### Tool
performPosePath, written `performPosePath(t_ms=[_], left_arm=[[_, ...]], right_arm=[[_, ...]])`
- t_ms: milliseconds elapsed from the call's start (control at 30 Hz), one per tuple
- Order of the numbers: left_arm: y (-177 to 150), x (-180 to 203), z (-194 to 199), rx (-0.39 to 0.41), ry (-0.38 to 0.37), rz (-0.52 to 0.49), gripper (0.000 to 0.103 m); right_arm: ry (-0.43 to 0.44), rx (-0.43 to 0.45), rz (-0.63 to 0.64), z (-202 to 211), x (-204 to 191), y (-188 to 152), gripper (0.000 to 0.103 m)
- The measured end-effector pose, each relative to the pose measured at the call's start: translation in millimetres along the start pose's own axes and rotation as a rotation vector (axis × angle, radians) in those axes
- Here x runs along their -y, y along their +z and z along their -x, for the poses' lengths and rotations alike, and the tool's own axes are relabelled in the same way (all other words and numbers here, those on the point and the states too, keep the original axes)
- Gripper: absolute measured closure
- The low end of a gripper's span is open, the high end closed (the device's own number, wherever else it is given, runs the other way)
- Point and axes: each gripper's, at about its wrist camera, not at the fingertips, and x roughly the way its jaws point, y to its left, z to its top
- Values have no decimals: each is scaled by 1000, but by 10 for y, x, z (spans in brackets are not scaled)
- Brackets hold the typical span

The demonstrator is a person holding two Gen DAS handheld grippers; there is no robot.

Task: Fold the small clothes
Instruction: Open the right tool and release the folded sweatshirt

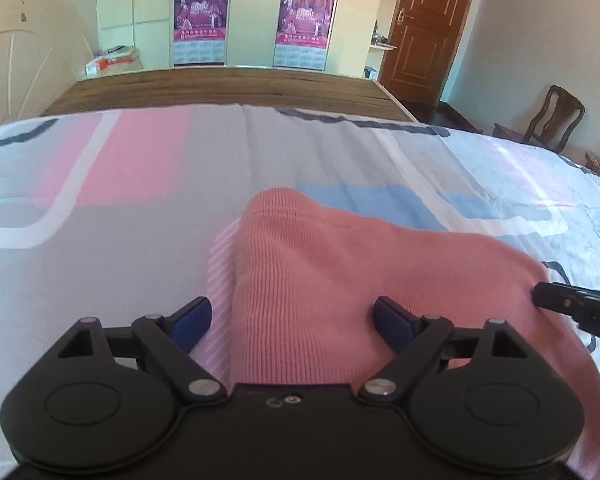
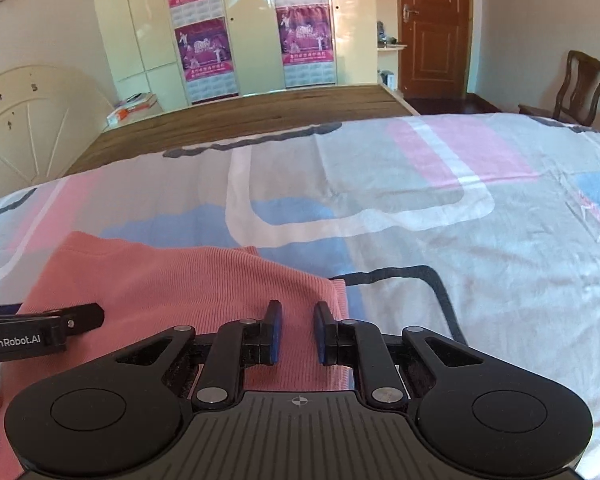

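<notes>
A pink ribbed-knit garment [image 1: 340, 272] lies on a patterned bedsheet [image 1: 120, 216], directly ahead of both tools. Soft, light and limp, it is likely best pinched at its near corners. The left gripper [image 1: 292, 320] stands wide over one edge; the right gripper [image 2: 298, 330] is narrowed, its pads apparently clear of the cloth.

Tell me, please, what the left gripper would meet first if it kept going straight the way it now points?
Most likely the pink knit garment: the left gripper stands open, angled down over its left edge, the patterned bedsheet beneath. Depth is unclear.
</notes>
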Motion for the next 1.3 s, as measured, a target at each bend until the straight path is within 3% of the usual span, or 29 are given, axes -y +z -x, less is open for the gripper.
performPosePath(t_ms=[133,300,533,667,833,967,1300], left_arm=[[-48,41,172,13,7,18,18],[-87,141,395,38,4,-48,19],[-341,310,718,58,-55,-103,27],[-460,370,713,70,-48,-125,36],[-502,365,635,75,-41,-125,37],[-498,374,650,71,-38,-122,37],[-684,270,1075,90,-13,-120,37]], right_arm=[[12,20,-1,218,30,-42,86],[43,46,37,492,-29,-128,71],[63,58,99,687,-153,-320,71],[57,36,146,639,-171,-443,71],[-13,-24,138,452,-42,-558,71],[6,-48,82,367,84,-571,71],[77,14,115,957,41,-640,71]])
